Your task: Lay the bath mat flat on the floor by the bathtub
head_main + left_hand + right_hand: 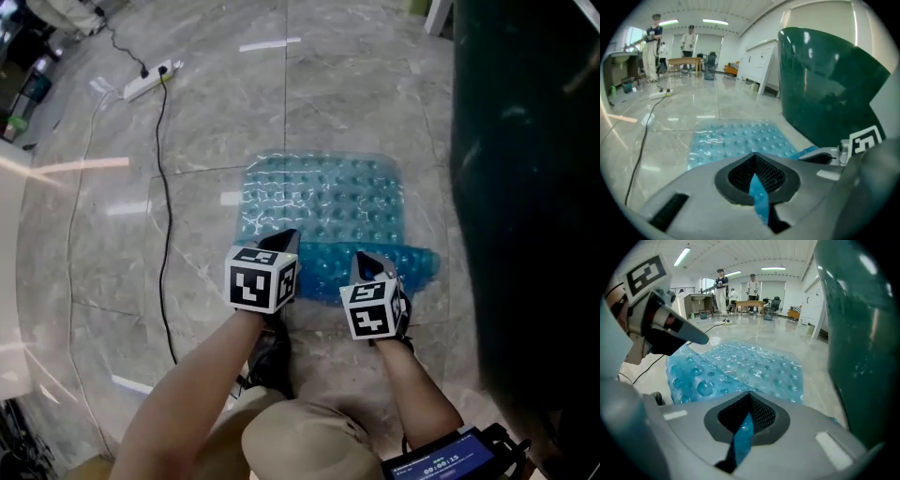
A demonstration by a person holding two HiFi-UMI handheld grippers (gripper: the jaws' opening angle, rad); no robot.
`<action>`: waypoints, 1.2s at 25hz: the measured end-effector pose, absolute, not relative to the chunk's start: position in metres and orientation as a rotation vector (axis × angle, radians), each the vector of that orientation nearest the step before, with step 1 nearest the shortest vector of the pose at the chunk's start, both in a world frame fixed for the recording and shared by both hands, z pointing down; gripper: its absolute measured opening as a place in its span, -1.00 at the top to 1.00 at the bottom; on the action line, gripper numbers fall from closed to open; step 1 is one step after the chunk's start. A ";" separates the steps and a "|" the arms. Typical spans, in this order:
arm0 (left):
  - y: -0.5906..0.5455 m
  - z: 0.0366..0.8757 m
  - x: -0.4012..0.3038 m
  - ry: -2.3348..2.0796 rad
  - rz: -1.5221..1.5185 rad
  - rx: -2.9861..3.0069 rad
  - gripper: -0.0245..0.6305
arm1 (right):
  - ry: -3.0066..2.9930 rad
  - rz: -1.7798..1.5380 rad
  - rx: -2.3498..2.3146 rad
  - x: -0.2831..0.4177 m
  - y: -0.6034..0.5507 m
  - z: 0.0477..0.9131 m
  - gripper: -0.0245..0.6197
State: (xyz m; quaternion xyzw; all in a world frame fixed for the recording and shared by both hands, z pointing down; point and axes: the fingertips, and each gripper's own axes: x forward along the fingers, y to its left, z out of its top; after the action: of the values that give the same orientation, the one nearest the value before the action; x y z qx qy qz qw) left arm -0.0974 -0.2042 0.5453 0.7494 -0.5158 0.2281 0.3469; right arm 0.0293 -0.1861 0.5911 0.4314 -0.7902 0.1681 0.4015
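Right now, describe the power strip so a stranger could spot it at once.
From the dark green tub on the right, cross the grey floor past the blue mat to the far left. There lies the power strip: a white bar, with a black cable trailing from it.

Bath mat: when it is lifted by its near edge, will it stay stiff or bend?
Probably floppy: the bath mat folds over at the near edge, where the left gripper and right gripper pinch it. Likely light: two thin pinches hold it up. It may slide on the glossy floor.
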 end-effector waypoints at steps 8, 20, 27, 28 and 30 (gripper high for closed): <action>-0.191 0.588 -0.099 -1.559 0.804 1.983 0.91 | -2.097 0.382 1.130 0.032 -0.172 0.591 0.90; -0.137 0.586 -0.102 -1.452 0.578 2.086 0.91 | -2.097 0.608 1.208 0.023 -0.141 0.552 0.74; -0.109 0.591 -0.097 -1.350 0.565 2.074 0.91 | -2.050 0.656 1.313 0.001 -0.119 0.526 0.90; -0.107 0.591 -0.097 -1.360 0.558 2.078 0.91 | -2.043 0.633 1.348 0.003 -0.124 0.527 0.90; -0.110 0.589 -0.097 -1.387 0.529 2.105 0.91 | -2.051 0.605 1.401 0.005 -0.141 0.528 0.90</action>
State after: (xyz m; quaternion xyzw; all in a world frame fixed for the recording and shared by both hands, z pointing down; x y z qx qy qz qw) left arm -0.0974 -0.1097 0.5892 0.7847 -0.5170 0.1971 0.2794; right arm 0.0049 -0.1414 0.5282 0.5248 -0.7681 0.2265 0.2885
